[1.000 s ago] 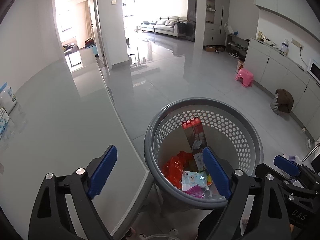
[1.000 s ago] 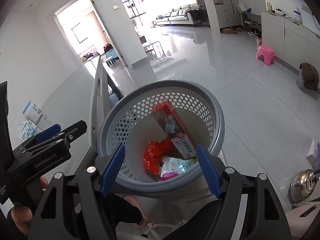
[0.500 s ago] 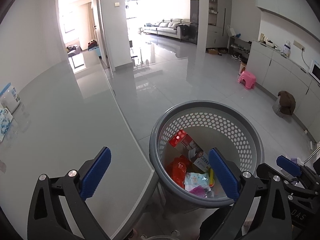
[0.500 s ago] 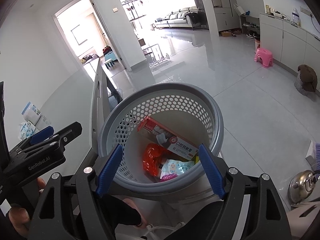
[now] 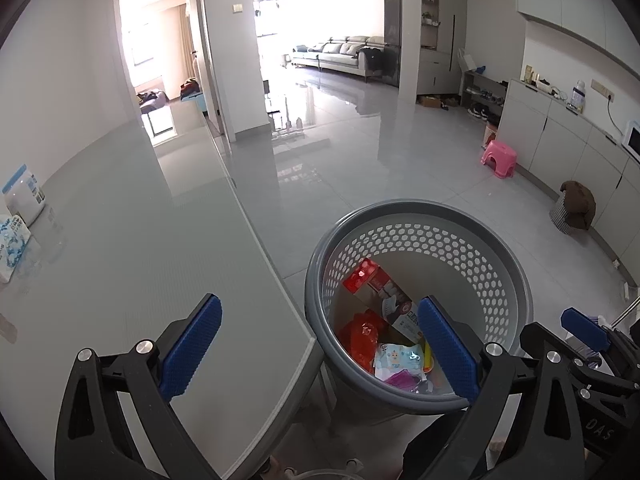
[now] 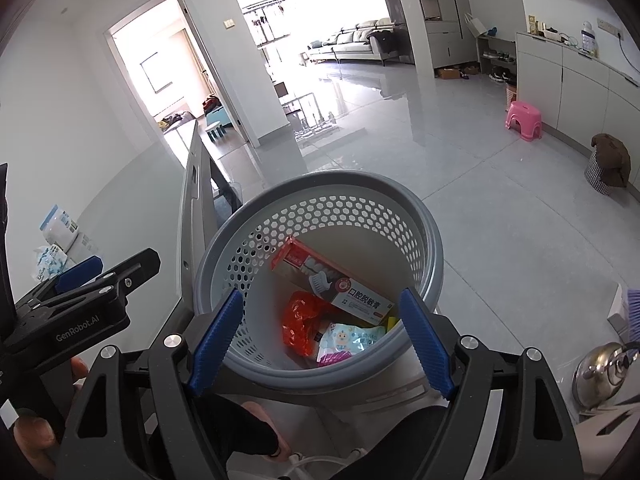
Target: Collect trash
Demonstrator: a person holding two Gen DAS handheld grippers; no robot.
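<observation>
Right gripper wide open, empty, above basket; toothpaste box inside.

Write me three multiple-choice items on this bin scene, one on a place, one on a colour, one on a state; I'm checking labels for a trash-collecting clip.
1. Where does the toothpaste box lie?
A. On the table
B. Inside the grey basket
C. On the floor by the pink stool

2. What colour is the crumpled plastic bag in the basket?
A. Red-orange
B. Green
C. Black

3. How do the two claws stand?
A. Both shut on trash
B. Left shut, right open
C. Both open and empty

Key: 1 B, the box leans against the basket's inner wall. 2 A, the bag shows red-orange beside the pale wipes packet. 3 C, the left claw and right claw each show blue pads wide apart with nothing between them.
</observation>
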